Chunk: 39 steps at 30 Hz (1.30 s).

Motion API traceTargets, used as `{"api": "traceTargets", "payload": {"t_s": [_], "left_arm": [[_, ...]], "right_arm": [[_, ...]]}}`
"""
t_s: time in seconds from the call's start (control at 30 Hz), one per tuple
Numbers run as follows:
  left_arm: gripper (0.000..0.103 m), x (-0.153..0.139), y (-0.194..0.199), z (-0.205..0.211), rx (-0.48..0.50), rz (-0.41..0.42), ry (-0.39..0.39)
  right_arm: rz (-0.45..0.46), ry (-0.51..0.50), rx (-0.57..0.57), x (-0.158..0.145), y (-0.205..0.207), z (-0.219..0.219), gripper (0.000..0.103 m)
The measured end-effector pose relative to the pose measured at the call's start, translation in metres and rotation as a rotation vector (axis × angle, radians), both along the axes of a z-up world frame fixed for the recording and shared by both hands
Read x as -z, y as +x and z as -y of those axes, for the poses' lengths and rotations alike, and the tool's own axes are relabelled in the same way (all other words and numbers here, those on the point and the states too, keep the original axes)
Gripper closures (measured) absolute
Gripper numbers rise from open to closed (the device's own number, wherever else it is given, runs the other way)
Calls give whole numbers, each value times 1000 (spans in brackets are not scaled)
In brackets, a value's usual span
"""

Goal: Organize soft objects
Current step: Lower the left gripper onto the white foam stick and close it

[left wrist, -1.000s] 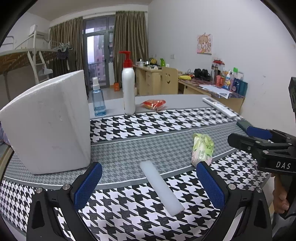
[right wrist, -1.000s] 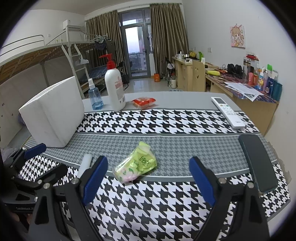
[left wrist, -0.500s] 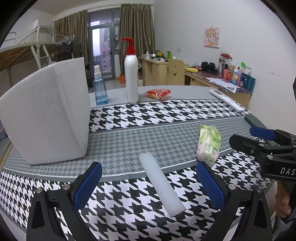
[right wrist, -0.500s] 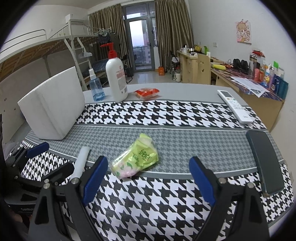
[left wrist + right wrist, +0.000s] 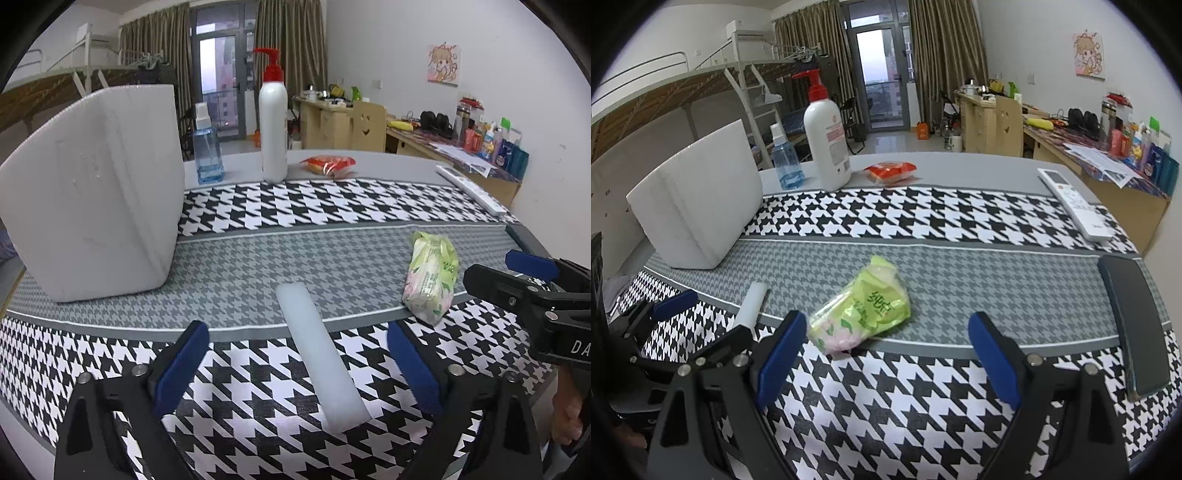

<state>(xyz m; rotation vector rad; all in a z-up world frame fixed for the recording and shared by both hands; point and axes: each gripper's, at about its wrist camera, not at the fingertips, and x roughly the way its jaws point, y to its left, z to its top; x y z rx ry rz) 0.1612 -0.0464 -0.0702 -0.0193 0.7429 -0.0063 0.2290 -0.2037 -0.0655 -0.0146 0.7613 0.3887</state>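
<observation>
Left claw (image 5: 297, 363): jaws closing, foam strip (image 5: 319, 356) between them, untouched.
Right claw (image 5: 886, 354): spread wide, empty.
Progress: nothing gathered; tissue pack (image 5: 862, 315) remains on worktop (image 5: 960, 258).

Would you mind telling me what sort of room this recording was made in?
Most likely a student dorm room: a loft bed with a ladder, wooden desks crowded with toiletries, and a balcony door with curtains.
</observation>
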Motion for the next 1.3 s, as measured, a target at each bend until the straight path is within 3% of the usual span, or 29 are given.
{"api": "traceTargets", "payload": {"t_s": [0.3,0.47,0.6,0.97,1.3], "left_arm": [[20,7,2,7,-24,-47,24],[38,10,3,13,-15,-70,37],[42,13,4,16,-19,-94,40],[79,12,0,16,-9,-78,19],[83,10,-4,12,28,-70,11]], "right_arm": [[-28,6,-18,4,4,0,11],[-28,-2,-24,3,6,0,11],[-34,0,-32,4,5,0,11],[-71,2,-40,12,7,-5,11],[-128,5,-34,20,16,-16,11]]}}
